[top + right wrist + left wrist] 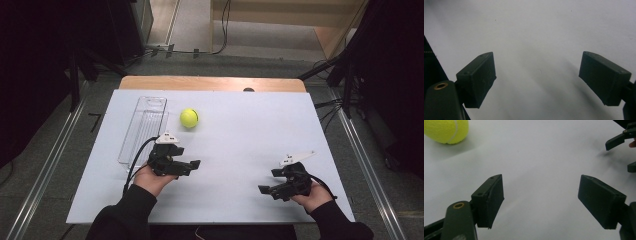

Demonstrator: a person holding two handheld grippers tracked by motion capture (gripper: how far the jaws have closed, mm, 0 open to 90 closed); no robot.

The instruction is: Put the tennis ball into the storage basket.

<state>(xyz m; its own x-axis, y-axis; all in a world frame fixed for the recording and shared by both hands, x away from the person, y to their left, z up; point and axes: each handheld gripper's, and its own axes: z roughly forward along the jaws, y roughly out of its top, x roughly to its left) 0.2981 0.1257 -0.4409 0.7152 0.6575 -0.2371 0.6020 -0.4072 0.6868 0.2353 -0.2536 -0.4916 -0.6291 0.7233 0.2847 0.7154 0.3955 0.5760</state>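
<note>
Tennis ball (189, 118) sits free on the white desk (240, 150), just right of the clear plastic tray (145, 127), ahead of my left tongs (192, 165). Left tongs stand open, nothing between the jaws; the ball lies off to the upper left in the left gripper view. Right tongs (265, 190) also gape wide and empty, well apart from the ball. Risk as I judge it: the ball is round and loose, so an off-centre closing could nudge it rolling across the desk.
</note>
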